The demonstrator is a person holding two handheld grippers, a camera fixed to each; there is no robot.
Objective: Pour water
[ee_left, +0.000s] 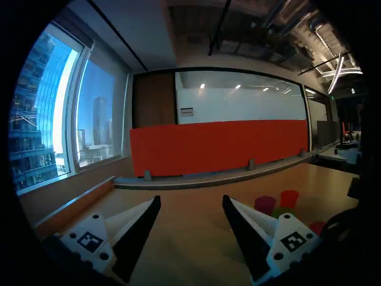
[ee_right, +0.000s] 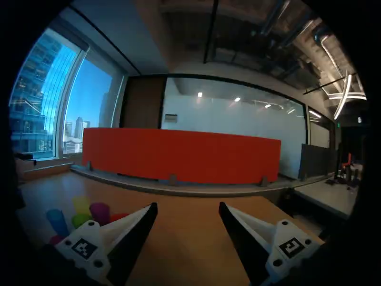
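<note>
Counter [ee_left: 190, 248] of pale wood bearing a cluster of coloured cups [ee_left: 265, 205], seen to the right of the left tool [ee_left: 190, 197] and left of the right tool [ee_right: 187, 204]; both tools gape wide, holding nothing.

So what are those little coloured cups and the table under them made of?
The cups look like plastic: bright, uniform colours and smooth walls, perhaps slightly see-through. The table looks like light wood or a wood-look laminate, with an even tan tone and a smooth, softly reflective top. These views can't settle which.
</note>
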